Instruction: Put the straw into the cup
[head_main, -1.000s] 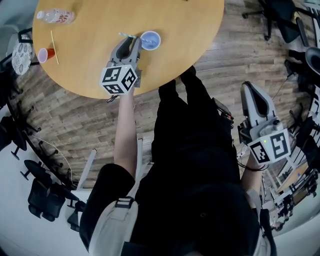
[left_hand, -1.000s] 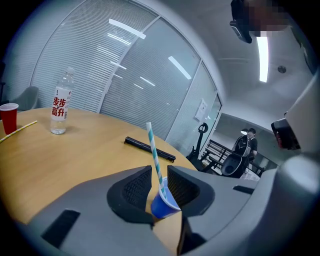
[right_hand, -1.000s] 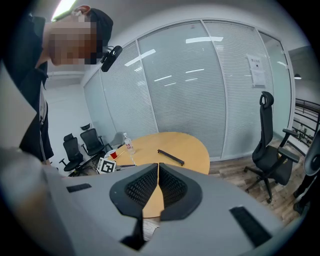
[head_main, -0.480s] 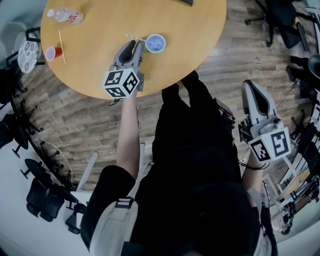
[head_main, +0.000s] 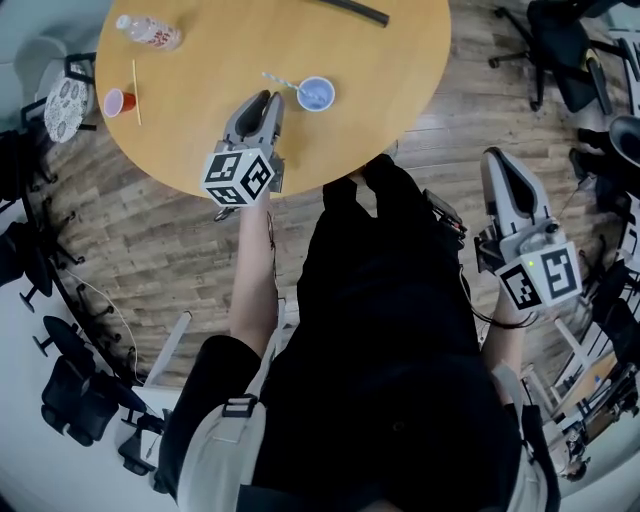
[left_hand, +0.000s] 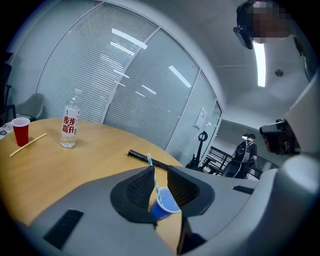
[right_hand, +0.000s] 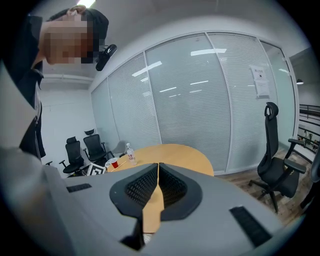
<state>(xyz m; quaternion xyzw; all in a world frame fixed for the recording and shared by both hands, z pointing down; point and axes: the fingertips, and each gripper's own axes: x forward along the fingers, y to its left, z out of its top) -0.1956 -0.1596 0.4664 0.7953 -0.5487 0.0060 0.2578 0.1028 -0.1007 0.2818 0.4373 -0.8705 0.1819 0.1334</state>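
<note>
Left claw (head_main: 262, 98) is held open, empty, near the cup (head_main: 315, 94); right claw (head_main: 497, 160) is shut, empty. The cup, straw (head_main: 280, 81) inside, could be toppled if brushed.

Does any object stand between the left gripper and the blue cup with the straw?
Nothing visible does. The left gripper is open and empty, and the blue cup shows directly through its gap, with the straw standing in it. Only bare table lies between them.
</note>
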